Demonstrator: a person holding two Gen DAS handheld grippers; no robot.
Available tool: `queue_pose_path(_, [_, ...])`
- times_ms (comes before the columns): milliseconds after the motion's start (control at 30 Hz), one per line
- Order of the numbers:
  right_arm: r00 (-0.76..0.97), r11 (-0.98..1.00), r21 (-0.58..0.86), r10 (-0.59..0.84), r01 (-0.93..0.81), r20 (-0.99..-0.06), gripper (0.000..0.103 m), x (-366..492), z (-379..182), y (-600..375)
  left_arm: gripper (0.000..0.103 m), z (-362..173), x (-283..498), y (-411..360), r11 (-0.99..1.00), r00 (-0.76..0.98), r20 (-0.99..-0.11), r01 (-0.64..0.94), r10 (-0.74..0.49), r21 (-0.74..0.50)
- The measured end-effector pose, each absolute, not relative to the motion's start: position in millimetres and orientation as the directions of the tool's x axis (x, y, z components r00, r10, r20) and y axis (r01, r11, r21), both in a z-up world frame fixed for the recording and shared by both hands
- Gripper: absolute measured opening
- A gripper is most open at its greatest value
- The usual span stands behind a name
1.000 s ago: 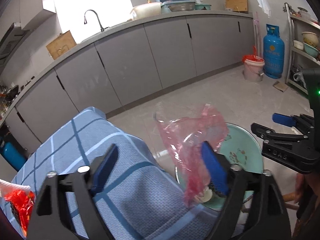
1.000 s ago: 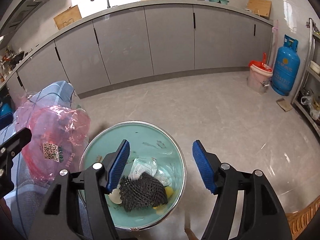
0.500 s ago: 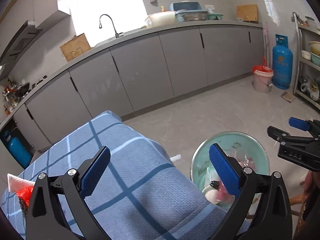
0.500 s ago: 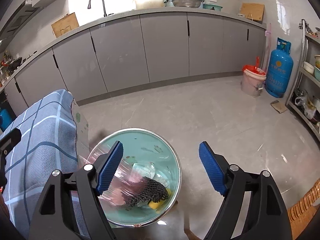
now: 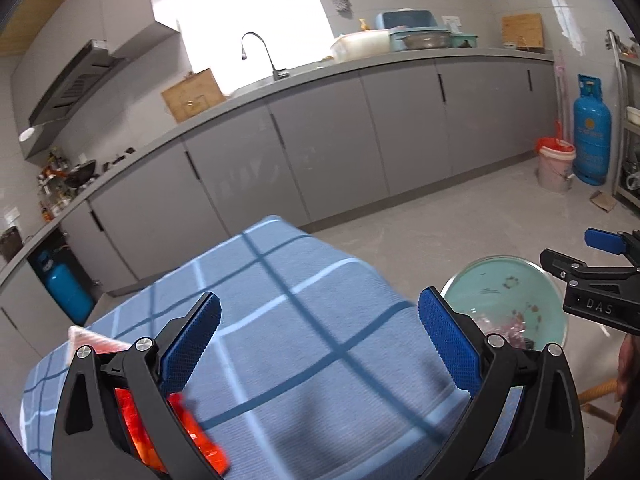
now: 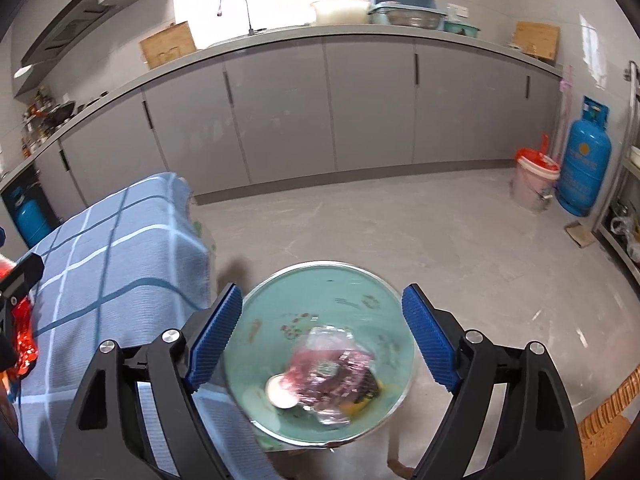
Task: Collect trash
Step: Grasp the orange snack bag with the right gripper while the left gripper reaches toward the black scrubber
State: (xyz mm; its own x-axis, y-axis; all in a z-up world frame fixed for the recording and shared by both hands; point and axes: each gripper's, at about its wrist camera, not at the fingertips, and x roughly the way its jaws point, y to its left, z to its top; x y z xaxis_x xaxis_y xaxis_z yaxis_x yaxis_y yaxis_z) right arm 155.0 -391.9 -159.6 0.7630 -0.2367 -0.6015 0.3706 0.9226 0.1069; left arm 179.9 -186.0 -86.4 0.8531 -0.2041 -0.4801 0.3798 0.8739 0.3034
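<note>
left gripper (image 5: 320, 340) wide open and empty, right gripper (image 6: 320, 340) jaws opening, empty

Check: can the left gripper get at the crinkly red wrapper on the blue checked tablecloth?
Probably yes. The left gripper is open and empty, the red wrapper lies uncovered on the blue checked tablecloth just under its left finger; nothing blocks it.

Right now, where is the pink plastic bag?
In the right wrist view the pink plastic bag lies crumpled inside the teal bin on the floor, beside the blue checked cloth, below the right gripper, whose empty jaws are opening.
</note>
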Motion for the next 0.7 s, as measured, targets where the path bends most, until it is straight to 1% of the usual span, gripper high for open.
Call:
queue_pose_path(400, [0.794,0.973,0.094,-0.113,0.209,-0.598,0.083,179,-144,-312,0.098,-70,167,-93,0.92,0.892,-0.449,0.219,-0.053,0.326])
queue_pose_path(467, [0.797,0.98,0.091,-0.09,0.178,-0.598,0.084,182,-141,-295,0.098,-69,163,-70,0.924,0.896,-0.443,0.178,-0.012,0.337])
queue_pose_path(567, [0.798,0.987,0.084,-0.058,0.134,-0.601,0.086,187,-139,-268,0.098,-69,159,-26,0.932,0.894,-0.44,0.087,0.082,0.351])
queue_pose_path(700, [0.792,0.994,0.092,0.011,0.056,-0.61,0.087,197,-136,-226,0.098,-75,161,21,0.93,0.871,-0.447,-0.026,0.201,0.367])
